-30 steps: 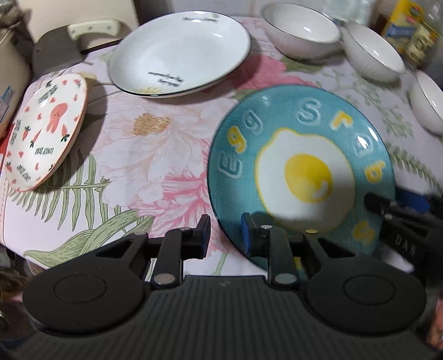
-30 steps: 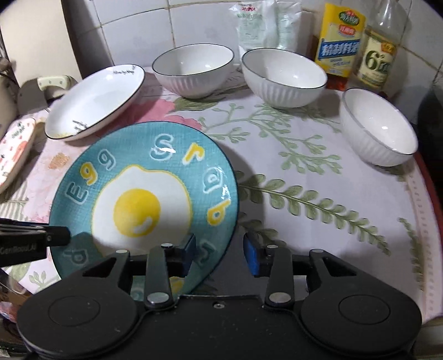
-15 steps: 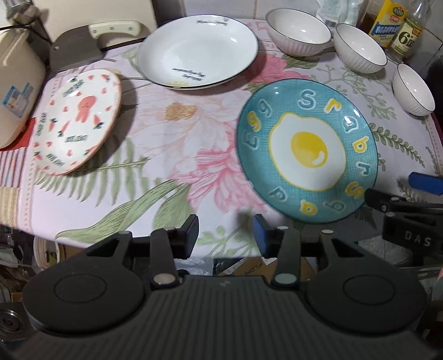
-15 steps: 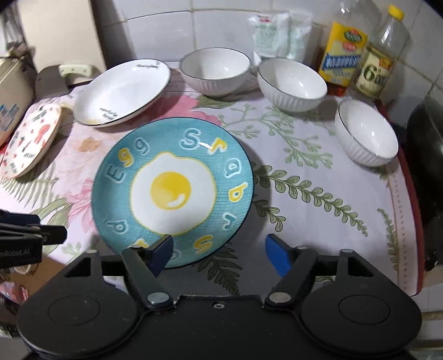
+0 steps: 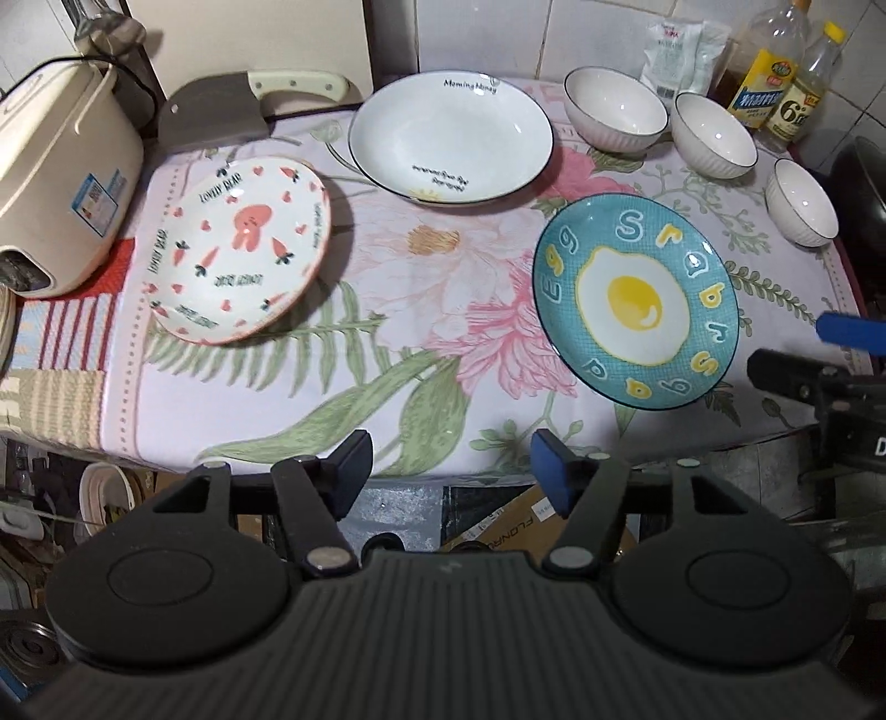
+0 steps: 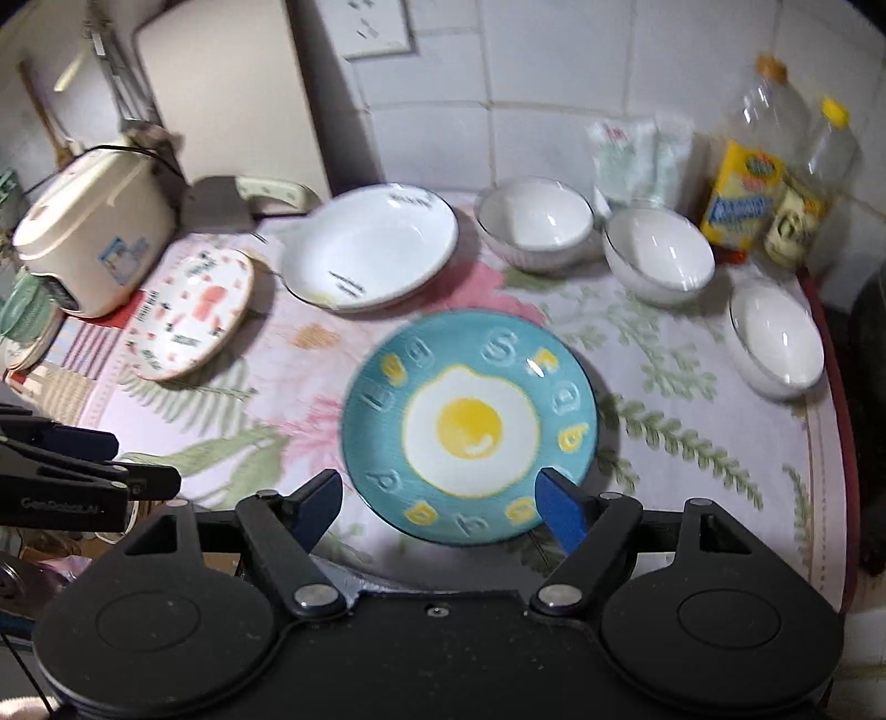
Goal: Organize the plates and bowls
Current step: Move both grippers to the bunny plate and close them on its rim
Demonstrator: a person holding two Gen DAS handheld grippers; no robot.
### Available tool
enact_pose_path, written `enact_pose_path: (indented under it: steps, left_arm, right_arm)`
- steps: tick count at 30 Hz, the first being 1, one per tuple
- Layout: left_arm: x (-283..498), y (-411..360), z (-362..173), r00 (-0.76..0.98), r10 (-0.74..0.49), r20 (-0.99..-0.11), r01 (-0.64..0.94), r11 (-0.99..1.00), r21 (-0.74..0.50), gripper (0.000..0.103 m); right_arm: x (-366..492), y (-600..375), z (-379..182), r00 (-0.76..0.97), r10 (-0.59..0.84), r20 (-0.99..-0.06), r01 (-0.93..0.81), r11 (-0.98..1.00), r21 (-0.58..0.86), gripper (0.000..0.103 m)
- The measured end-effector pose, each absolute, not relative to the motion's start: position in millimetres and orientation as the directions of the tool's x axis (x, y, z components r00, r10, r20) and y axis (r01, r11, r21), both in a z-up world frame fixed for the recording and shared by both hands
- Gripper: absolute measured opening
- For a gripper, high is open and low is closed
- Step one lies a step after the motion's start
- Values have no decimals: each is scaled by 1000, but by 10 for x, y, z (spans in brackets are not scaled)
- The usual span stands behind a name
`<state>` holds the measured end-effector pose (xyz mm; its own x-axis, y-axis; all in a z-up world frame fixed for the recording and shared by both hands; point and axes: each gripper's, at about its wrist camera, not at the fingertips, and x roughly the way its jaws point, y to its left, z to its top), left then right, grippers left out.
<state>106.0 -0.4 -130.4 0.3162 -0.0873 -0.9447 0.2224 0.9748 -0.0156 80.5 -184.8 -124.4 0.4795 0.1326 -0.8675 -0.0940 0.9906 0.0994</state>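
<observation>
A blue egg-print plate point(image 5: 637, 299) point(image 6: 470, 426) lies flat on the floral tablecloth near the front edge. A pink rabbit-print plate point(image 5: 238, 249) point(image 6: 191, 313) lies at the left. A white deep plate point(image 5: 451, 138) point(image 6: 371, 246) sits at the back. Three white bowls point(image 5: 614, 116) point(image 5: 714, 141) point(image 5: 803, 202) stand in a row at the back right. My left gripper point(image 5: 448, 465) is open and empty, off the table's front edge. My right gripper point(image 6: 437, 507) is open and empty, just short of the blue plate.
A cream rice cooker point(image 5: 55, 183) stands at the far left. A cleaver point(image 5: 221, 111) lies behind the pink plate. Oil bottles point(image 5: 769, 83) and a packet point(image 5: 675, 52) stand at the back right by the tiled wall. A dark pan point(image 5: 864, 183) is at the right.
Both grippers have pulled back from the blue plate and opened wide. The plate now lies free on the table.
</observation>
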Motion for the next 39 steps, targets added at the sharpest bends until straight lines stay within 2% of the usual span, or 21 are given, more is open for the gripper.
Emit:
enact_pose_path:
  steps: [12,13,14,18,23,29,32,39]
  left_arm:
    - [1159,554,-967,387,-90,-918,293,956,30,66]
    - [1169,605,-941,412,-90,-907,294,955,39,68]
    - [1186,656,-925,427,-87,-900,293,955,46,74]
    - [1252,862,-878,471,-115,-874,317,947,46,77]
    - [1373,1128,-902,488,-126,-864,319,947,43,79]
    - [1595,1458,-1006,468,-121,-875,282,959,18,79]
    - [1667,1555,-1079,455,-113,-883,289,957,26,79]
    - [1862,1778,-1319,484,-97,-870,244,969,28,79]
  right_arm:
    - [770,-1092,-714,578,174,-798,-167,982,93,80]
    - [773,-1029,-685,586,178,-791,-171,981,95,80]
    - [773,-965,-661,594,184,-783,-174,980,98,80]
    - [766,-698,-610,639,210,-740,-191,975,112,80]
    - [848,-395,-670,693,236,-681,-205,970,128,81]
    - [1094,-155,-925,682,293,-670,-207,956,208,81]
    - [1192,-9,-1046,683,272,-678,-200,962,184,81]
    - [1334,238,-1234,740,260,-620,-225,965,136,81]
